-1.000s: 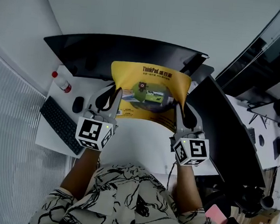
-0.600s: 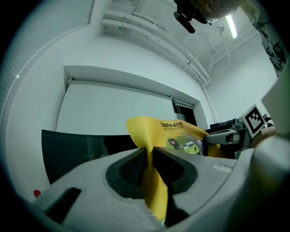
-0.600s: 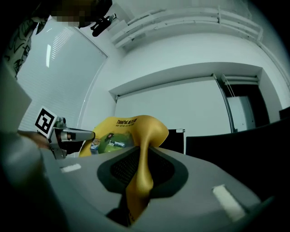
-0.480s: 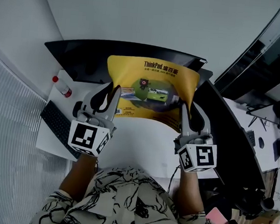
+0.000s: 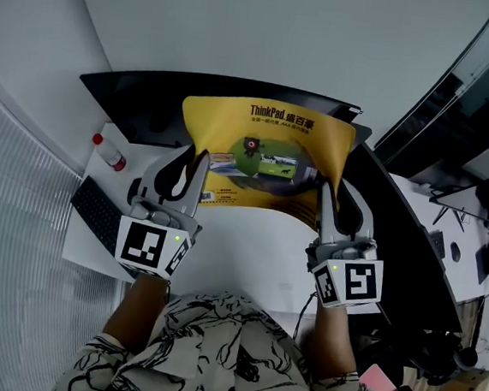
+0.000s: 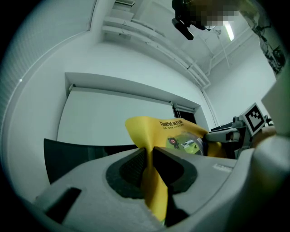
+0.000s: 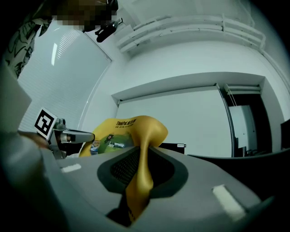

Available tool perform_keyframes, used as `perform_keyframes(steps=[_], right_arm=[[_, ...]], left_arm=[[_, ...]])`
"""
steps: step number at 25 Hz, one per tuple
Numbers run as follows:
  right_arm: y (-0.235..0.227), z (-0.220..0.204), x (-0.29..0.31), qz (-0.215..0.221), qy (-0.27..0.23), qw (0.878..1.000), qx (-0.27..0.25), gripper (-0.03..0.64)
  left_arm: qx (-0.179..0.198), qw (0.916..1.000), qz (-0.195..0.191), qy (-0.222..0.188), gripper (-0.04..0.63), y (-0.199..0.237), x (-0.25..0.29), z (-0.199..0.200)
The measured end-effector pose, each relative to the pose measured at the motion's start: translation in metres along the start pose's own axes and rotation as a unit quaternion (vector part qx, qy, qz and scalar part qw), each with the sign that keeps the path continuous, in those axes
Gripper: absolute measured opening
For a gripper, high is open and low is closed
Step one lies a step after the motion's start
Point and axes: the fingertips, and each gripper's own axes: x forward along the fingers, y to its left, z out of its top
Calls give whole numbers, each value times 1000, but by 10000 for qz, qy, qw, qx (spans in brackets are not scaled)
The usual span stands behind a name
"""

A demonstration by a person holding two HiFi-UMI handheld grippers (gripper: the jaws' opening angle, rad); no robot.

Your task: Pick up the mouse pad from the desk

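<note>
The yellow mouse pad point(image 5: 261, 153) with a printed picture hangs in the air above the white desk point(image 5: 248, 242), sagging between both grippers. My left gripper point(image 5: 197, 164) is shut on its near left corner. My right gripper point(image 5: 324, 194) is shut on its near right corner. In the left gripper view the mouse pad point(image 6: 154, 176) is pinched as a thin yellow fold between the dark pads point(image 6: 129, 167). The right gripper view shows the mouse pad point(image 7: 141, 174) clamped the same way, with the left gripper's marker cube point(image 7: 44, 122) far off at the left.
A wide dark monitor point(image 5: 151, 95) stands behind the pad, and a second dark screen point(image 5: 397, 222) runs along the right. On the desk's left lie a black keyboard point(image 5: 97, 210), a dark mouse point(image 5: 133, 190) and a red-capped bottle point(image 5: 109, 153).
Both grippers have risen with the mouse pad held between them. The pad now stands higher against the monitor and spreads wider.
</note>
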Motion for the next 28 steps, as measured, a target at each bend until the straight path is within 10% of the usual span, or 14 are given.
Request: perform_keyframes(steps=[28], right_arm=[[0,0,2,-47,81,9999,-36,64]], left_arm=[[-30,10000,35,84,69,0,1,-3]])
